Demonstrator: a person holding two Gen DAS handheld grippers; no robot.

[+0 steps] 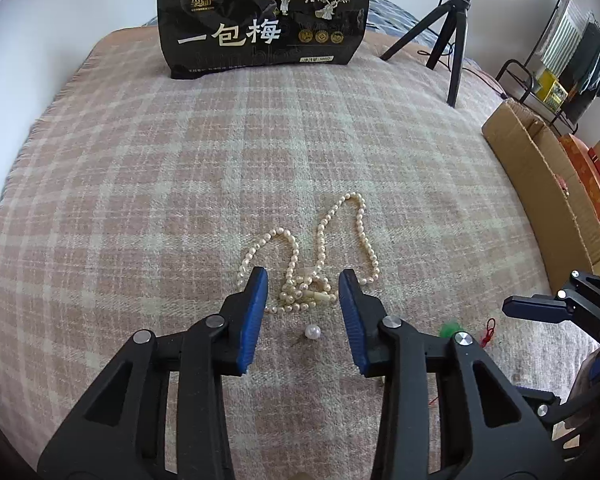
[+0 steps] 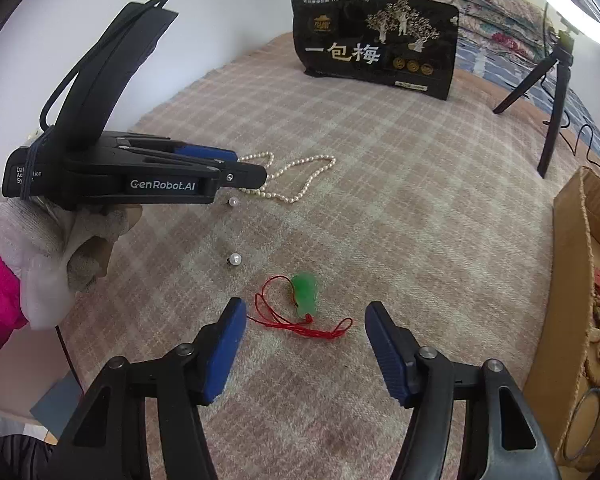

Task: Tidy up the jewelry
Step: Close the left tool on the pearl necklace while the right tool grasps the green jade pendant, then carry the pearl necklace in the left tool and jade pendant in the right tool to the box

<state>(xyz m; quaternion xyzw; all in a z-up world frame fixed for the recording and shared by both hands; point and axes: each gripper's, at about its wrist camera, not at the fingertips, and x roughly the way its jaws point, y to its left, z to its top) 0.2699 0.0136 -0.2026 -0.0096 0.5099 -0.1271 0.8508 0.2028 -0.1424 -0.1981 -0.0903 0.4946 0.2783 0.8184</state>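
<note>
Pink-and-cream plaid blanket [image 1: 180, 184] covers the bed where the jewelry lies. A pearl necklace [image 1: 324, 256] sits in loose loops with its bunched end between the blue pads of the left gripper [image 1: 303, 284], whose jaws stand partly open around that tangle; whether the pads touch the beads cannot be told. One loose pearl bead [image 1: 313, 332] rests on the blanket just short of the necklace, and a second bead [image 2: 235, 258] lies nearer the right gripper [image 2: 305, 314]. That gripper's jaws are open and hold nothing, poised on either side of a green pendant [image 2: 305, 293] on a red cord [image 2: 296, 326]. A black snack bag [image 1: 262, 20] stands at the far end, a tripod [image 1: 444, 36] beside it, and a cardboard box [image 2: 576, 280] flanks the bed.
</note>
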